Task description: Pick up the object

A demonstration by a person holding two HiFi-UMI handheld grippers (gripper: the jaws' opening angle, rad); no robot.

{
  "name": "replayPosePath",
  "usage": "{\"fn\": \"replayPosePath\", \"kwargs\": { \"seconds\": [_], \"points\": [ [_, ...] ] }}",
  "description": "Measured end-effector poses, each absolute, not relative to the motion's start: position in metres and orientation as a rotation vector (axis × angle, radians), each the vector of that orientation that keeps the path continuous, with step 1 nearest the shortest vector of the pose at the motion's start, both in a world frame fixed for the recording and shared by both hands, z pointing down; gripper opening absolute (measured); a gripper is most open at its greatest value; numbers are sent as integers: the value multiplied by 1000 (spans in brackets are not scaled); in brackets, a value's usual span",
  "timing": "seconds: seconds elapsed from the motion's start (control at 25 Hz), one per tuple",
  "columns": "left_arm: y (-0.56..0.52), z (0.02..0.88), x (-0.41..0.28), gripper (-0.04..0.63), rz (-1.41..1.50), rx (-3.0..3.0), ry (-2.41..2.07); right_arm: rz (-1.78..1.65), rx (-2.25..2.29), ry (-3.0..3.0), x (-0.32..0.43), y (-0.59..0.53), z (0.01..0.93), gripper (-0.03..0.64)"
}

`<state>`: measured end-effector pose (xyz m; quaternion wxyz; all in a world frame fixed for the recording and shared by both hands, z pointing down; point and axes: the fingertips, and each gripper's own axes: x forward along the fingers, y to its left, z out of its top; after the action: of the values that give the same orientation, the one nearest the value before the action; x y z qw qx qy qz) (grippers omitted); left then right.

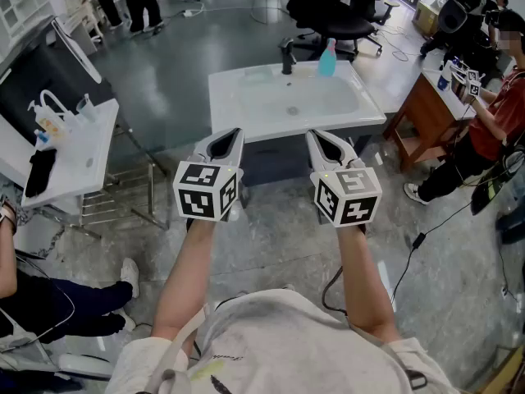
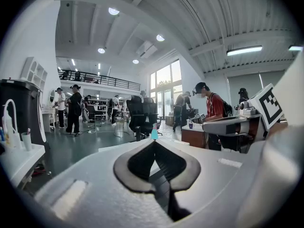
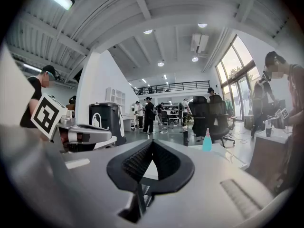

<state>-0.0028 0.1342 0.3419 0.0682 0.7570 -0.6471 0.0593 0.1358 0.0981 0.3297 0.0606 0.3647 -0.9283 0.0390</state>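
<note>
A light-blue bottle (image 1: 327,58) stands at the back edge of a white washbasin (image 1: 246,113), beside a black tap (image 1: 287,56). My left gripper (image 1: 235,131) and right gripper (image 1: 312,134) are held side by side just short of the basin's near rim, both pointing at it. Both are shut with nothing between the jaws. In the left gripper view the left gripper's (image 2: 154,140) tips meet, and the bottle (image 2: 154,133) shows just past them. In the right gripper view the right gripper (image 3: 152,141) is closed to a point, with the bottle (image 3: 207,140) off to its right.
A white side table (image 1: 90,150) with bottles and a black bin (image 1: 37,76) stand at the left. A wooden desk (image 1: 418,97) and a person in red (image 1: 492,121) are at the right. An office chair (image 1: 336,15) is behind the basin. A cable (image 1: 410,261) trails on the floor.
</note>
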Motion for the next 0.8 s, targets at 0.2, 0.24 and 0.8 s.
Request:
{"fn": "replayPosePath", "kwargs": {
  "seconds": [0.2, 0.24, 0.8],
  "points": [
    [128, 346, 13, 5, 143, 2274, -1941, 123, 1079, -2821, 149, 95, 335, 3],
    [127, 347, 15, 5, 142, 2271, -1943, 123, 1067, -2826, 151, 95, 336, 3],
    [97, 348, 24, 61, 134, 2261, -1963, 118, 1015, -2844, 165, 74, 340, 3]
  ]
}}
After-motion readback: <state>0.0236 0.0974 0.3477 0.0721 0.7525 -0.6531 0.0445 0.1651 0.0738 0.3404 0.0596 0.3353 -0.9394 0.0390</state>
